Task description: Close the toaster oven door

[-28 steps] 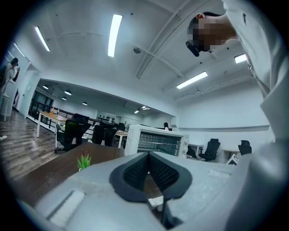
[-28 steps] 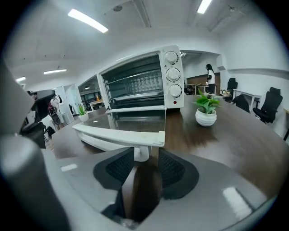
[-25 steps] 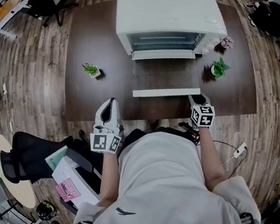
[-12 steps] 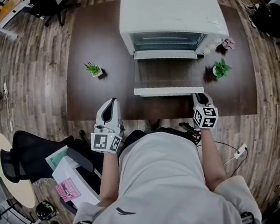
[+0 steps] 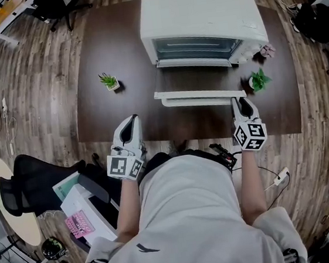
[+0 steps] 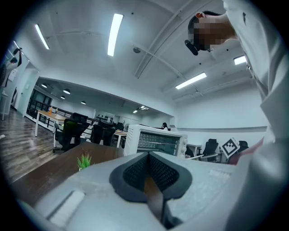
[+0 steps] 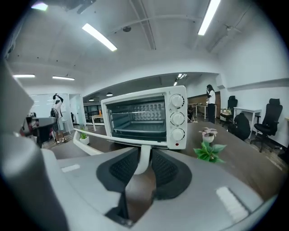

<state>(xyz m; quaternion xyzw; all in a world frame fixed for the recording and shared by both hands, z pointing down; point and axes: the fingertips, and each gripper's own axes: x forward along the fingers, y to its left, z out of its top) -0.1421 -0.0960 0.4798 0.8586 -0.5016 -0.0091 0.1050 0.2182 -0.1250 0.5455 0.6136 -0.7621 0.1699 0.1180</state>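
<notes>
**Head view.** Toaster oven (image 5: 198,12): white, at the back middle of the dark counter (image 5: 121,115). Its door (image 5: 194,83) hangs open toward the person, with the white door handle (image 5: 196,99) at its front edge. Right claw (image 5: 239,102): at the handle's right end. Left claw (image 5: 129,121): near the counter's front edge, well apart from the oven. Small plant (image 5: 108,81) to the left, a second plant (image 5: 258,80) to the right.

**Left gripper view.** Left claw (image 6: 148,155): clenched, with nothing between the pads. The oven stands beyond it.

**Right gripper view.** Right claw (image 7: 144,151): grasping the door handle's white end post (image 7: 143,161). Both pads are on it and the jaws are opening slightly. The oven cavity is open behind.
</notes>
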